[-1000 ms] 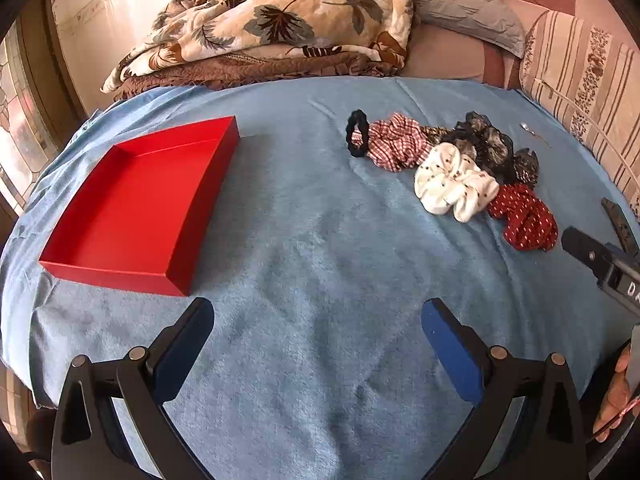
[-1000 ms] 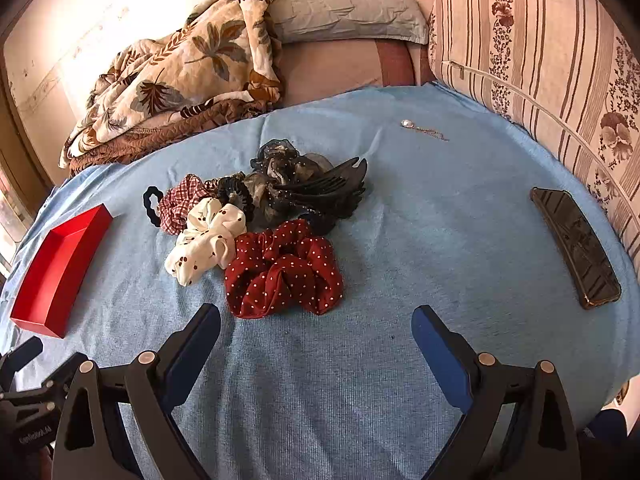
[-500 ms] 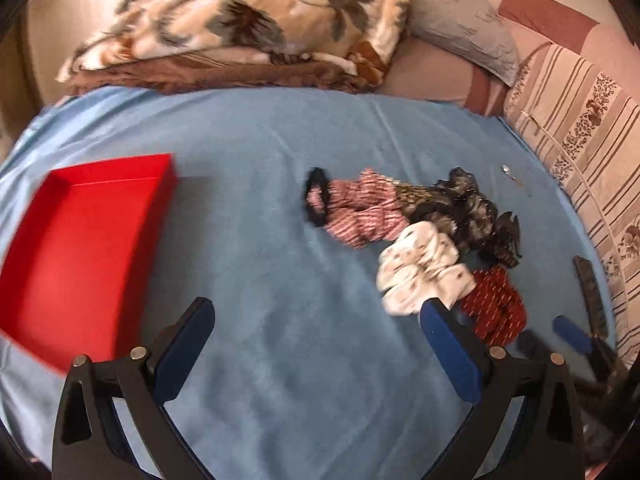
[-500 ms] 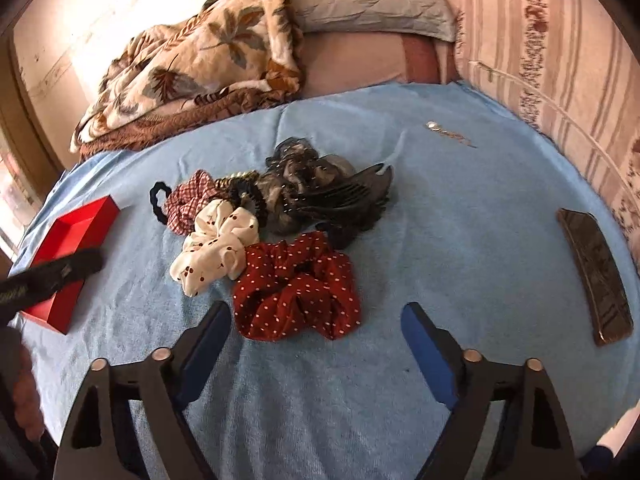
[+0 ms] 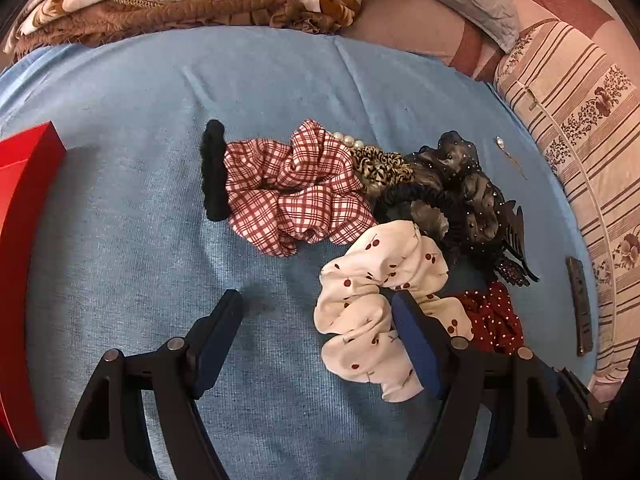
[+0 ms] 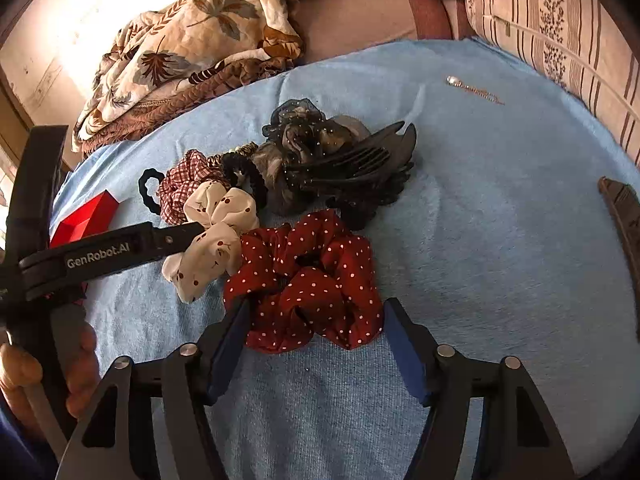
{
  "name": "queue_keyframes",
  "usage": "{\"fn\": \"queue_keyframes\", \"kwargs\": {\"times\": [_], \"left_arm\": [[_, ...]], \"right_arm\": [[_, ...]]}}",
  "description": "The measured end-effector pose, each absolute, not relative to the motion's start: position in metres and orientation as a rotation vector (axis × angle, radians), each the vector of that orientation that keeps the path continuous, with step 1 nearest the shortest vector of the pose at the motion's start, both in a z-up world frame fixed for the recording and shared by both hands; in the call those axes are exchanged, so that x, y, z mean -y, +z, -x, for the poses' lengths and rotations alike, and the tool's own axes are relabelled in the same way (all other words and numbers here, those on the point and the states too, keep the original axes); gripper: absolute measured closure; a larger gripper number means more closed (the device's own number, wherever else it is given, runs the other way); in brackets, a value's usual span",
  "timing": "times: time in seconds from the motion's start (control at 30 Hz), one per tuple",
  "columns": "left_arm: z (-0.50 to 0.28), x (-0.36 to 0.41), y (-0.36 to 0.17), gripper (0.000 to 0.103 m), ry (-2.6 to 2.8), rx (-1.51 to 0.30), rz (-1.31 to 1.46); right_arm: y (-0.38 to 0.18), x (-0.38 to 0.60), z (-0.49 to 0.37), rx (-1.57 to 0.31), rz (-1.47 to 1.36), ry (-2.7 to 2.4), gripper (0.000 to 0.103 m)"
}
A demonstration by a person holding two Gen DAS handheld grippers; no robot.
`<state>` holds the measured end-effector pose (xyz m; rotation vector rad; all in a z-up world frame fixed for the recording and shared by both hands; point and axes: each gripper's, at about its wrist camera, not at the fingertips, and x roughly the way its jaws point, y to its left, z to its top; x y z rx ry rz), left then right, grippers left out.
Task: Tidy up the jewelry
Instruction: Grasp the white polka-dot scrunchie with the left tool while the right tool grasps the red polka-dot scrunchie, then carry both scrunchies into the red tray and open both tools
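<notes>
A pile of hair scrunchies lies on the blue bed cover. In the left wrist view my left gripper hangs low over the white cherry-print scrunchie. Its jaws are closing: the right finger rests across the scrunchie's middle and the left pad is still apart from it. In the right wrist view my right gripper straddles the red polka-dot scrunchie. Those jaws are closing too, with the pads at its edges and the cloth not squeezed. One of the left gripper's fingers reaches the white scrunchie. A red box sits at the left.
Behind lie a plaid scrunchie, a black band, dark tulle scrunchies and a black claw clip. A pearl pin and a brown barrette lie to the right. Folded blankets and pillows border the cover.
My left gripper swung right, away from the red box, and dropped onto the white scrunchie. My right gripper came forward and down around the red scrunchie. Both pairs of jaws have narrowed.
</notes>
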<state>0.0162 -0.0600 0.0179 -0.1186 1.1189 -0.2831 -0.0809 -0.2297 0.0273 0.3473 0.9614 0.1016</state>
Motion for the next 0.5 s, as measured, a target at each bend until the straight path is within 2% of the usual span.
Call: {"fn": "queue_keyframes", "kwargs": {"times": [0.03,0.1,0.13,0.17,0.23,0.33,0.5], "left_arm": [[-0.015,0.063,0.018,0.034,-0.288,-1.114,0.107],[-0.013,0.068,0.017,0.068,-0.291,-1.118,0.089],[-0.012,0.069,0.017,0.076,-0.291,-1.12,0.079],[-0.012,0.071,0.017,0.091,-0.309,-1.13,0.084],[-0.009,0.068,0.022,0.093,-0.32,-1.141,0.1],[0.0,0.065,0.033,0.094,-0.319,-1.118,0.103],[0.022,0.053,0.054,0.094,-0.336,-1.066,0.1]], "right_arm": [[0.026,0.23,0.08,-0.963,-0.352,0.103,0.037],[0.025,0.228,0.079,-0.965,-0.359,0.108,0.046],[0.024,0.228,0.079,-0.966,-0.362,0.113,0.054],[0.024,0.228,0.078,-0.965,-0.367,0.12,0.058],[0.022,0.228,0.078,-0.968,-0.385,0.137,0.077],[0.023,0.227,0.081,-0.959,-0.395,0.146,0.083],[0.03,0.226,0.088,-0.921,-0.411,0.147,0.087]]}}
